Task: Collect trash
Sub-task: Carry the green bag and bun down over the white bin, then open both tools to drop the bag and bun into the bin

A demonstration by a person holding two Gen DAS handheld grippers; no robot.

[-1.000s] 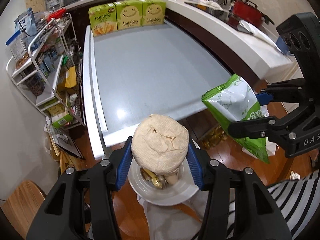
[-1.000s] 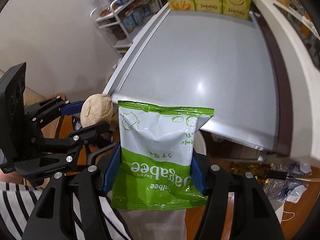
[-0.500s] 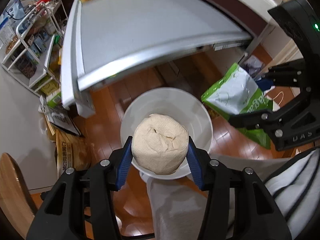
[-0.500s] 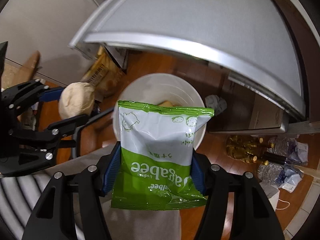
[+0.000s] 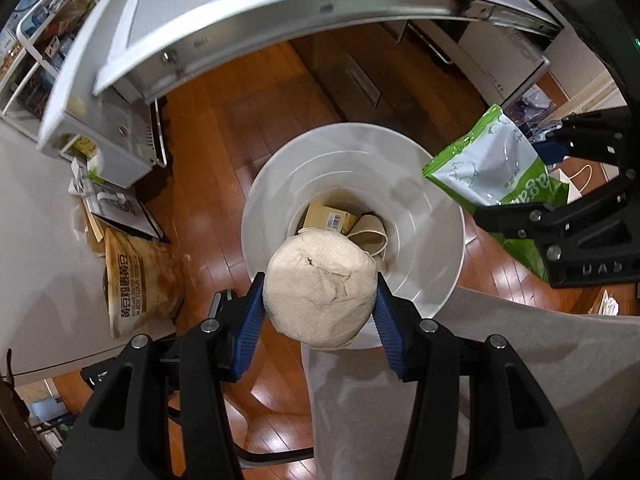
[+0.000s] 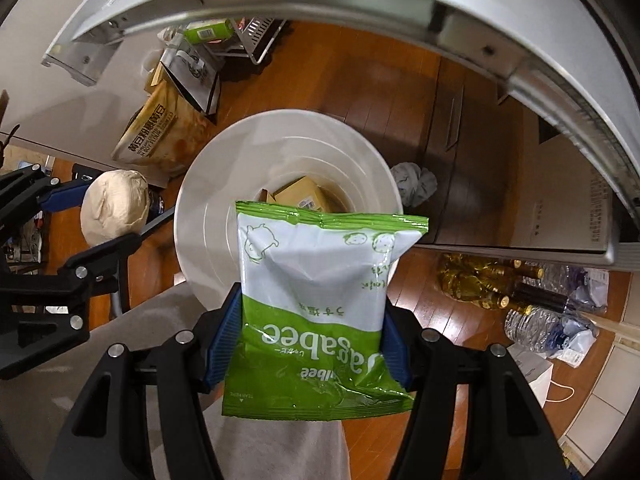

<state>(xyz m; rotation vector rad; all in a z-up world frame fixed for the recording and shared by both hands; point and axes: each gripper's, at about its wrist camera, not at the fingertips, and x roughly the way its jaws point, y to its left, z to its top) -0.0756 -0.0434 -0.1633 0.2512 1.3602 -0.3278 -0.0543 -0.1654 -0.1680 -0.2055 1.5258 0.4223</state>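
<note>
My left gripper (image 5: 320, 312) is shut on a crumpled beige paper ball (image 5: 322, 290) and holds it over the near rim of a white trash bin (image 5: 280, 184) on the floor. My right gripper (image 6: 314, 328) is shut on a green and white Jagabee snack bag (image 6: 320, 292), held above the bin's (image 6: 200, 200) near side. In the left wrist view the snack bag (image 5: 492, 172) and right gripper (image 5: 536, 184) hang at the bin's right edge. In the right wrist view the paper ball (image 6: 114, 206) sits left of the bin. A yellow box (image 5: 330, 218) and paper lie inside the bin.
The grey table's edge (image 5: 240, 12) overhangs above the bin. A brown flour sack (image 5: 138, 284) leans at the left wall. Bottles (image 6: 500, 284) and plastic bags lie on the wood floor at right. My grey trouser leg (image 5: 440, 380) is below the bin.
Both grippers have tipped down from the tabletop and moved over the trash bin, which now fills the middle of both views. Both still hold their items.
</note>
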